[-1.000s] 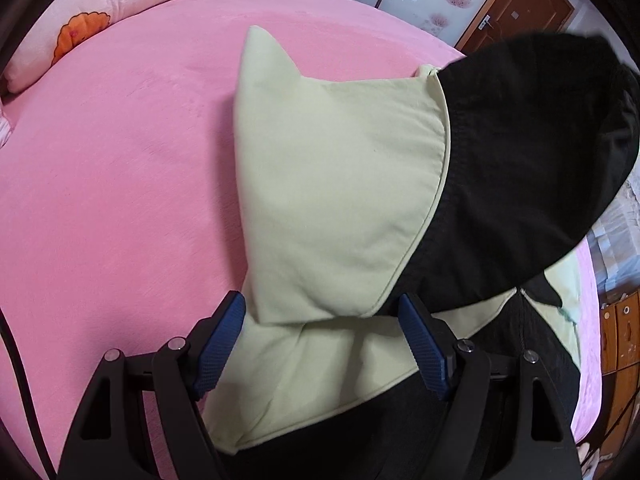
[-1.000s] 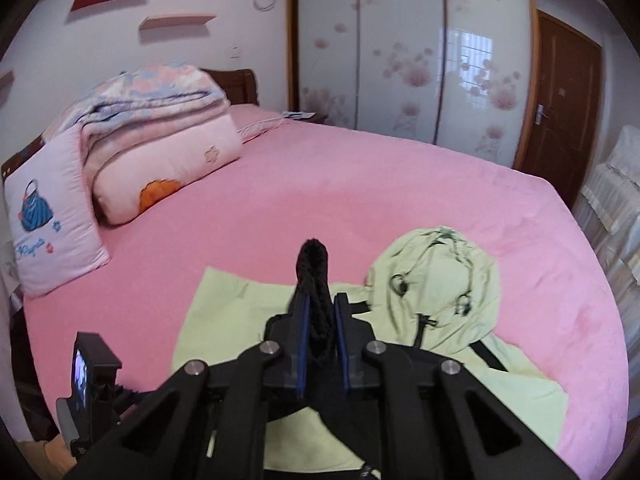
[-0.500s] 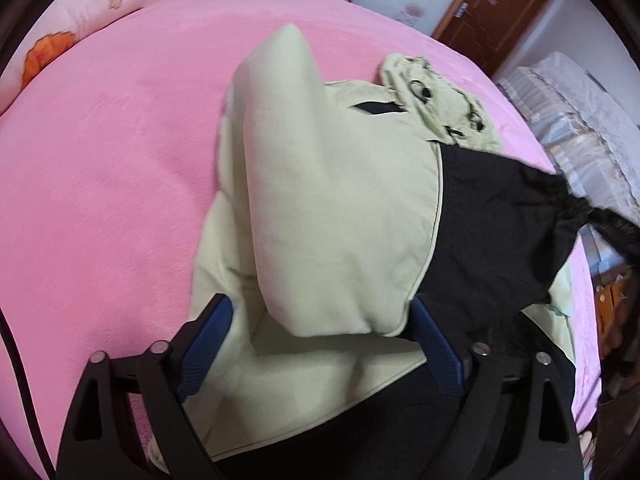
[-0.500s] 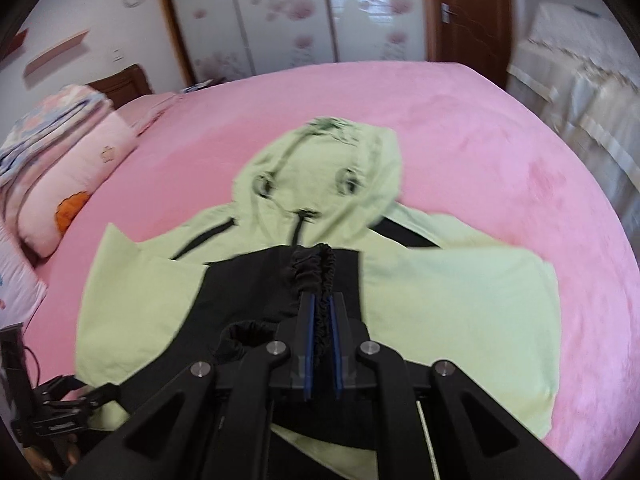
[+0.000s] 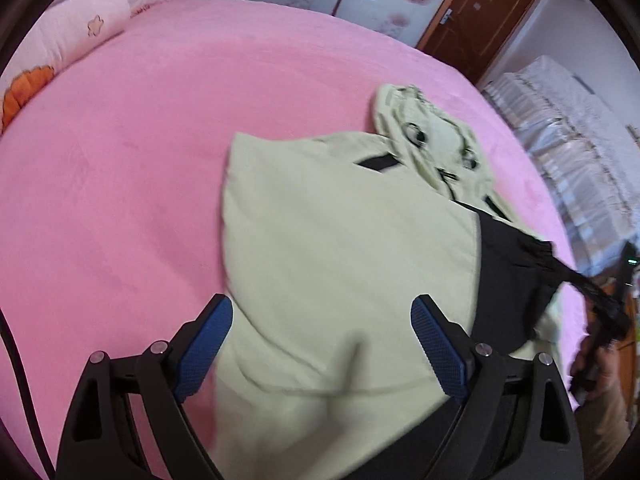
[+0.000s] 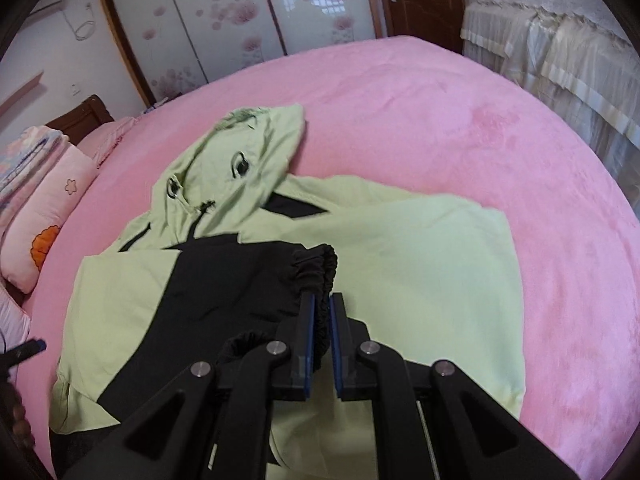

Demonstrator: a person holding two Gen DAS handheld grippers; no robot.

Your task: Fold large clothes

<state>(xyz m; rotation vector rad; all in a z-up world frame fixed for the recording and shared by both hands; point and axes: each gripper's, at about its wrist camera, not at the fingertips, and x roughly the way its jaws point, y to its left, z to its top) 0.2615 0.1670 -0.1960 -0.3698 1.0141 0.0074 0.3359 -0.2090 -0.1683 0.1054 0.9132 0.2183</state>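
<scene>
You're working with one hooded jacket (image 6: pixel 400 264), pale green with black panels, lying spread on the pink bed (image 6: pixel 460 128), hood (image 6: pixel 240 160) pointing toward the wardrobe doors (image 6: pixel 224 28). Both sleeves are lying folded in over the chest.

Right claw (image 6: pixel 320 312) is sitting nearly closed, pinching the black elastic cuff (image 6: pixel 316 268) between its blue pads. That cuff is hovering over the middle of the jacket body. Left claw (image 5: pixel 320 344) is standing wide, nothing clamped; the pale green sleeve (image 5: pixel 340 248) is lying under and between its fingers but the pads aren't pressing on it.

Handling, my read: thin, light shell fabric, fully limp, so it's going to sag and drape from any single pinch point. Surface looks smooth, likely a bit slippery against itself, so folded layers may be sliding. The gathered cuff is bunching thick and is giving you the surest bite; hem corners and shoulder seams are the next best grips. Flat mid-panel pinches are probably pulling up only the top layer. Nothing fragile here.

Count:
- jacket: one
- hood: one, two metal eyelets showing
- sleeves: two
- claws: two
- pillows at the head of the bed (image 6: pixel 52 220): at least one, plus a folded quilt (image 6: pixel 24 160) stacked on it
- a second, white-covered bed (image 6: pixel 560 40) is standing beside
</scene>
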